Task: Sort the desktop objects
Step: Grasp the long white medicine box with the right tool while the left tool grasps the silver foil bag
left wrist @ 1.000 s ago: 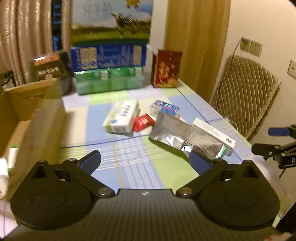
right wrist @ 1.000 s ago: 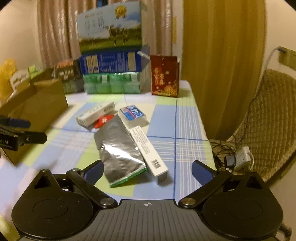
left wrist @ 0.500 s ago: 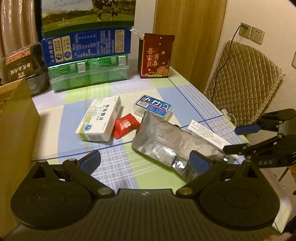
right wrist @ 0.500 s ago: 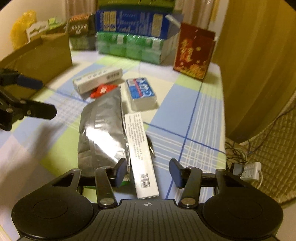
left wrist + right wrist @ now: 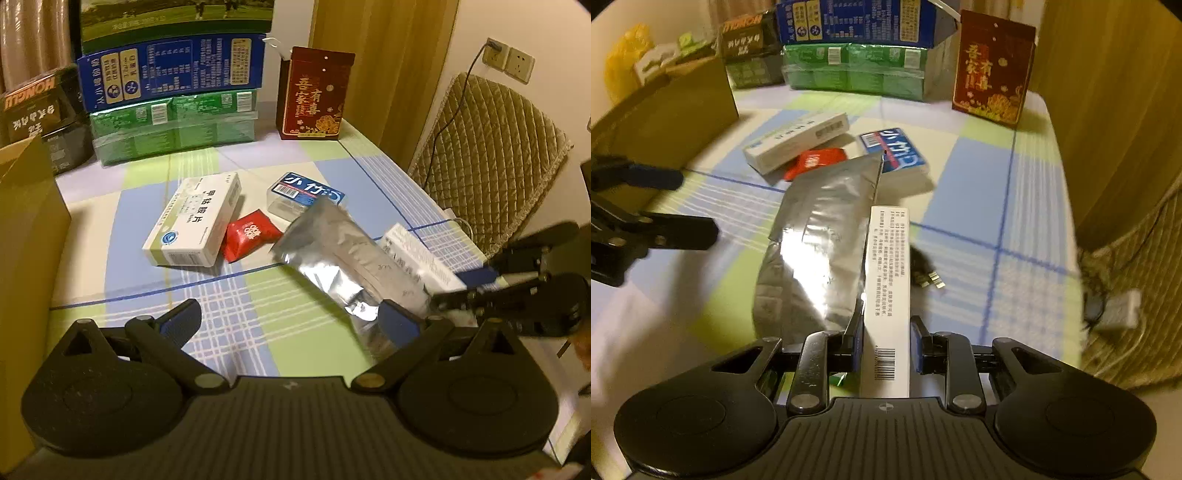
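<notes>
Having stood wide a second ago, the right hand-held gripper (image 5: 885, 349) is closing around the long white box (image 5: 887, 291), starting its pickup, while the left hand-held gripper (image 5: 290, 319) is hanging wide open and empty.

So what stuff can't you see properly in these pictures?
- Silver pouch: in the right wrist view its near end is hidden behind the right hand-held gripper, whose jaws are closing on the long white box.
- Cardboard box: cut off by the left edge of the left wrist view; its inside is hidden.
- Small dark thing beside the white box: too blurred to name.
</notes>
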Available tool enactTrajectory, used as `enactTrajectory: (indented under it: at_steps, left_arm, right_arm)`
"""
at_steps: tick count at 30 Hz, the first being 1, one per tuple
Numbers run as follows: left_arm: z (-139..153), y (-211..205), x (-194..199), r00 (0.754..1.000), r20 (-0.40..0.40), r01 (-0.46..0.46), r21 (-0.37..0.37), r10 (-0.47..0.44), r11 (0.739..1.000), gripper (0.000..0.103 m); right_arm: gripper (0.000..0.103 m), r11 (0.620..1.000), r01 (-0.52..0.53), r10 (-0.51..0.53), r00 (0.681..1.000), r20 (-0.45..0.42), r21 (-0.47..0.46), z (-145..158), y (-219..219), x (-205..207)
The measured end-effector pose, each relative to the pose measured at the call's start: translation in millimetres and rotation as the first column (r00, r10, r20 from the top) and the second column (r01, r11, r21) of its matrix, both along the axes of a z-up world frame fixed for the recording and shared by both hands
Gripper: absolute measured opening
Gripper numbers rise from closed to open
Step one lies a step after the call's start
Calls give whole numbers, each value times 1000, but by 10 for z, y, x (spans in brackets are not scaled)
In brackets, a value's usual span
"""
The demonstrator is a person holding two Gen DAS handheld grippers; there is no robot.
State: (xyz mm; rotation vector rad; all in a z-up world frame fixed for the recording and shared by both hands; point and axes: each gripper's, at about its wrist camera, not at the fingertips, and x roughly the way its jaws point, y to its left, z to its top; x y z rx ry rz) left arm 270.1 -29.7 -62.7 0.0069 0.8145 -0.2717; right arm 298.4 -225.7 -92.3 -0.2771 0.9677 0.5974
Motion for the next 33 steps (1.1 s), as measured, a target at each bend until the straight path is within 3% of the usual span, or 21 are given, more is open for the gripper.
enactTrajectory:
  at_steps: [6,15,19,24,26,31,33]
  left_arm:
    - [23,39,-57,1000,0,2,1,-2,1000,100]
    - [-77,-152,132,999,-49,1,-5,-2,1000,100]
    - [-204,-294,273,994,-108,-18,-2,18,1000,100]
    - [-366,-393,376,989,-143,-26,56,34,998,99]
    - [-398,-381,394,989,-140,-31,69,40,997,92]
    - [-393,-333,357,988,-152,22,71,-11,997,61]
    - [-376,-328,301,987,-154,46,84,-32,995,58]
  right_arm:
    - [23,995,-7,14,998,-66,103,51,103,-263]
    - [23,987,131,-134,991,27,96,162,-143,-302]
    - [23,982,156,-161,986,40,107,86,-224,-321]
    - [23,985,138,-143,988,48,102,-14,-199,-316]
    - [24,984,139,-145,988,52,112,-23,-208,-297]
    - [34,981,148,-155,987,52,121,-84,-158,-200]
    - [35,981,154,-160,986,44,121,-126,-133,-176]
